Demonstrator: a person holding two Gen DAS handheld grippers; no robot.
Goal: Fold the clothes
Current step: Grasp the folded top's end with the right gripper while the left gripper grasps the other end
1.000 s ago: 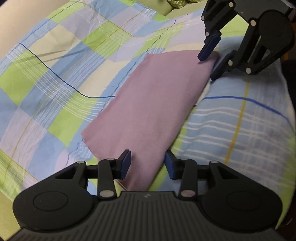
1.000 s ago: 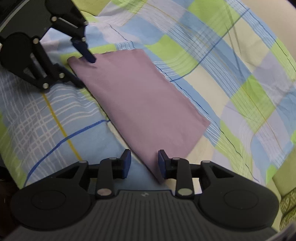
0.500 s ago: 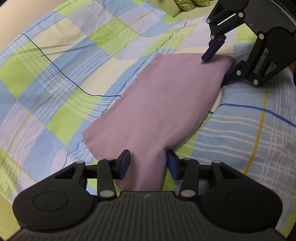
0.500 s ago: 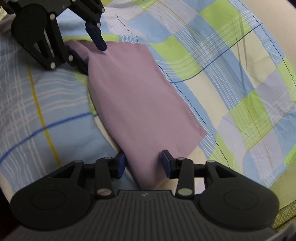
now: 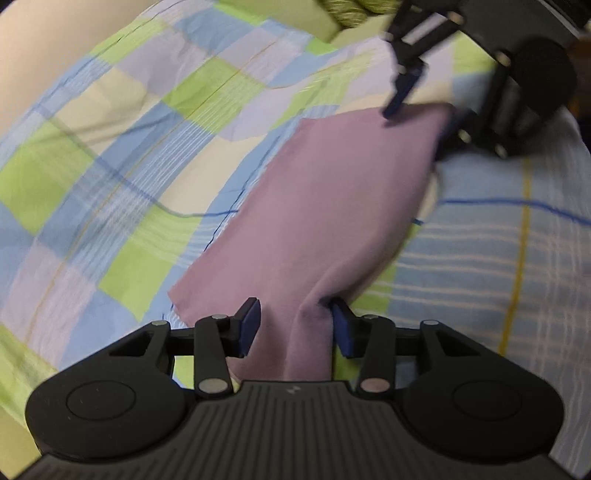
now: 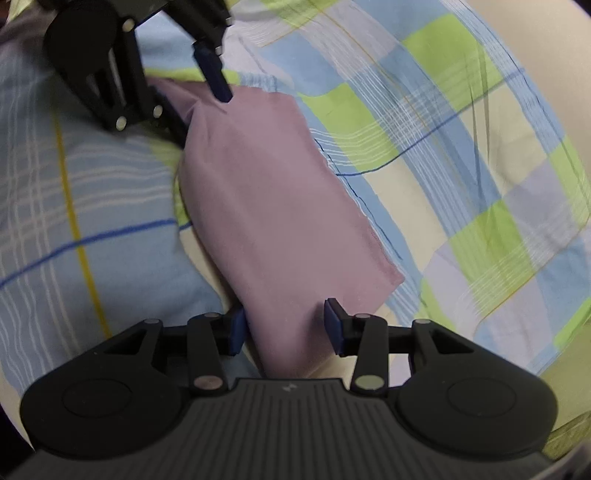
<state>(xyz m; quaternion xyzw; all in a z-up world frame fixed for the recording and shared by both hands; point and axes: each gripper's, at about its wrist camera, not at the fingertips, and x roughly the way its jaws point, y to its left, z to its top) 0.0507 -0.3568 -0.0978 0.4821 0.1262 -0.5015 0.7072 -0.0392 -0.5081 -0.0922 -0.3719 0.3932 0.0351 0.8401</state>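
Observation:
A folded mauve cloth [image 5: 325, 206] lies on a checked bedsheet [image 5: 110, 177]. My left gripper [image 5: 293, 326] is open, its fingers either side of the cloth's near corner, which bunches up between them. In the right wrist view the same cloth [image 6: 273, 206] runs from near to far. My right gripper [image 6: 284, 325] is open around the opposite end. Each gripper shows in the other's view: the right one [image 5: 417, 122] at the cloth's far corner, the left one [image 6: 199, 107] likewise. The fabric looks raised at both ends.
The bedsheet [image 6: 443, 155] has blue, green, cream and lilac squares. A striped blue part of it [image 5: 498, 258] bulges beside the cloth. A green patterned cushion [image 5: 351, 11] sits at the far edge.
Both grippers have pushed further onto the cloth's ends. The cloth's near corners now sit between the fingers and bunch up, and its long edge has lifted off the sheet.

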